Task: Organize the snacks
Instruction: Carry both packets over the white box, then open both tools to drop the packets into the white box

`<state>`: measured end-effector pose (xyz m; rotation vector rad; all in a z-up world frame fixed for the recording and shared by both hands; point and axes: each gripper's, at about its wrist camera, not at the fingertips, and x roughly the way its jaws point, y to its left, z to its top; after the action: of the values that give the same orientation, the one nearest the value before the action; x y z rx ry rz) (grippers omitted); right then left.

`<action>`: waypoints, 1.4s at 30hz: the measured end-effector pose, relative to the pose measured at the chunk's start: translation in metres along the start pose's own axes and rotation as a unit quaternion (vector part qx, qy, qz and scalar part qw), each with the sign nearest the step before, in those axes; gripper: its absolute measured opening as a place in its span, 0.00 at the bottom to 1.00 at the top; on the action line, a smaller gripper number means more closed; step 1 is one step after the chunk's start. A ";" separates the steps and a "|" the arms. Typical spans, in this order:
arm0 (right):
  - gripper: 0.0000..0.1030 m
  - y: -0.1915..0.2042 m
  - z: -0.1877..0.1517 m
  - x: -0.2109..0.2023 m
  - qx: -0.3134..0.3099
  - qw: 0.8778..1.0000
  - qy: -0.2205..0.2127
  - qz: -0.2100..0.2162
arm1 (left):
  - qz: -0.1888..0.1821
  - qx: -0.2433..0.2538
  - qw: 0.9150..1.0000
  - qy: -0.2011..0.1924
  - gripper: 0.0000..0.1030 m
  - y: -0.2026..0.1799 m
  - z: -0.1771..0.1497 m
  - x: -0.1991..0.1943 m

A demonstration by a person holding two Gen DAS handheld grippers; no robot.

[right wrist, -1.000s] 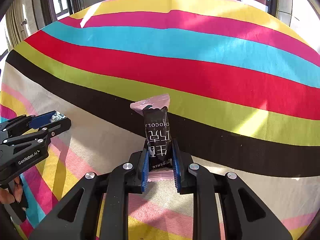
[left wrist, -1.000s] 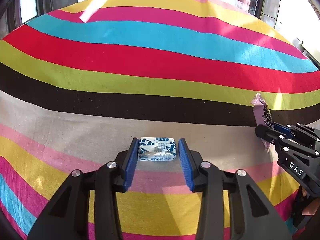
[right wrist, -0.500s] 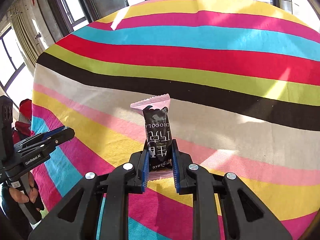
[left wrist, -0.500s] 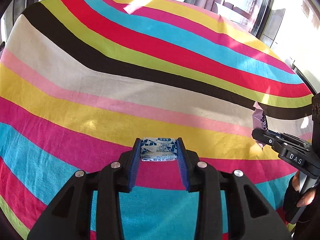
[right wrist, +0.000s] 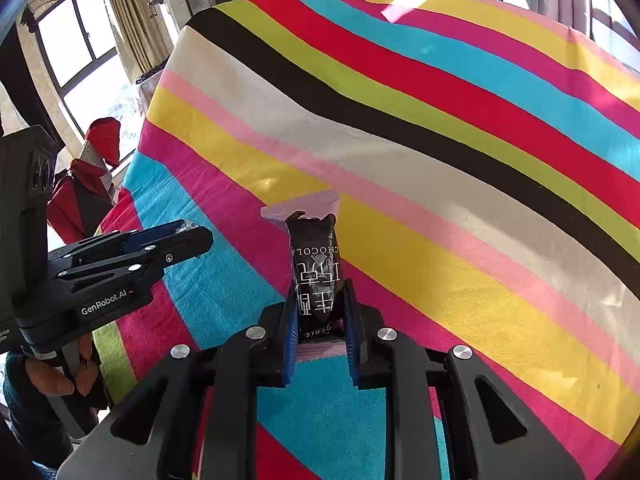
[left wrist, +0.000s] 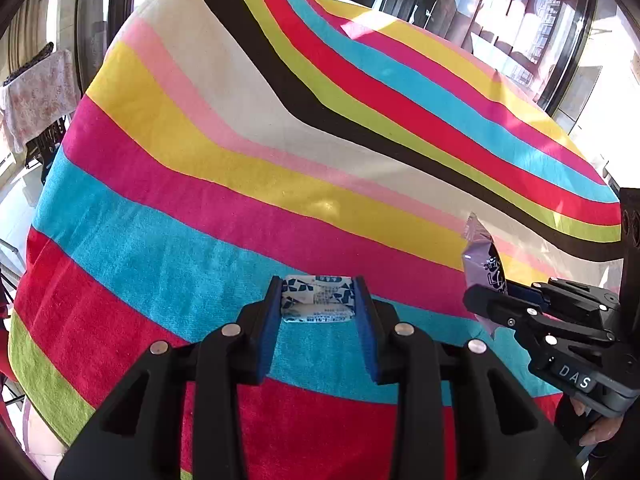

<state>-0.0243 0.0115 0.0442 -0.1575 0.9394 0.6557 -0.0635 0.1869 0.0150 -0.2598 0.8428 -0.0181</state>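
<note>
My left gripper point(left wrist: 318, 300) is shut on a small blue-and-white snack packet point(left wrist: 318, 299), held crosswise between the blue pads above the striped cloth point(left wrist: 240, 152). My right gripper point(right wrist: 320, 312) is shut on a black chocolate bar wrapper with pink ends point(right wrist: 316, 268), which stands upright between its pads. The right gripper also shows at the right of the left wrist view point(left wrist: 496, 304), with the wrapper's pink end point(left wrist: 482, 248) sticking up. The left gripper shows at the left of the right wrist view point(right wrist: 188, 236).
The cloth covers a raised table whose left edge point(right wrist: 136, 160) drops off. Windows and curtains point(right wrist: 132, 12) stand behind it. A red bundle point(right wrist: 96, 160) lies beyond the left edge, and a cloth-covered rack point(left wrist: 36, 96) stands at the far left.
Both grippers have pulled back toward the table's near side and lifted, each keeping its snack. The views now show the cloth's near blue and red stripes and the left edge.
</note>
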 end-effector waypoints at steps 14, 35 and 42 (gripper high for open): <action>0.19 0.091 0.005 0.025 -0.078 0.995 0.025 0.063 | 0.022 -0.057 0.998 -0.019 0.34 0.062 -0.037 -0.048; 0.19 0.186 -0.022 0.014 -0.165 0.979 0.032 0.116 | 0.078 -0.119 0.989 -0.039 0.34 0.115 -0.108 -0.113; 0.19 0.223 -0.050 0.012 -0.201 0.966 0.052 0.151 | 0.144 -0.157 0.977 -0.009 0.34 0.145 -0.156 -0.116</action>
<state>-0.1851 0.1748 0.0386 -0.4189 0.9308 1.1286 -0.2687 0.3065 -0.0329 -0.4316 0.8577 0.3907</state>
